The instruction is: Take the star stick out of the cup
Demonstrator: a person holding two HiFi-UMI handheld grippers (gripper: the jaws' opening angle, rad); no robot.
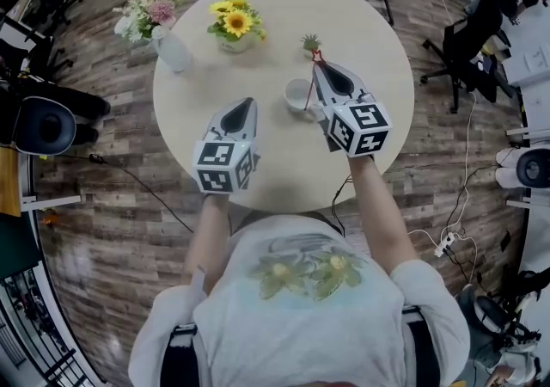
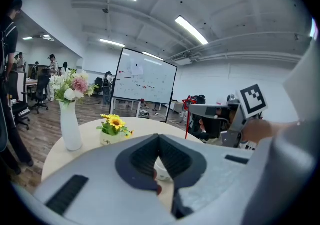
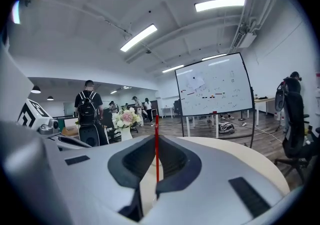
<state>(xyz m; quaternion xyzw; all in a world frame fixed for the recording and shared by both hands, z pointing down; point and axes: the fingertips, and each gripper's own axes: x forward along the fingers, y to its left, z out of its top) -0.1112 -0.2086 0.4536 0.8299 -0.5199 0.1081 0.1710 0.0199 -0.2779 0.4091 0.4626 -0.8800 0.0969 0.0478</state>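
A small white cup (image 1: 296, 93) stands right of the round table's (image 1: 215, 179) middle. A thin red star stick (image 1: 312, 82) leans up out of it, star end topmost. My right gripper (image 1: 317, 65) is above the cup's right side, shut on the stick's upper part. In the right gripper view the red stick (image 3: 156, 144) runs upright between the closed jaws of my right gripper (image 3: 156, 166). My left gripper (image 1: 247, 103) hovers left of the cup, its jaws together and holding nothing. In the left gripper view the cup (image 2: 163, 173) peeks through the notch of my left gripper (image 2: 160, 179), with the star stick (image 2: 187, 119) behind.
A sunflower pot (image 1: 234, 28) and a white vase (image 1: 174, 52) of pale flowers stand at the table's far left. A tiny pineapple figure (image 1: 310, 41) sits just beyond the cup. Office chairs (image 1: 464, 46) and a whiteboard (image 2: 145, 79) surround the table; people stand in the background.
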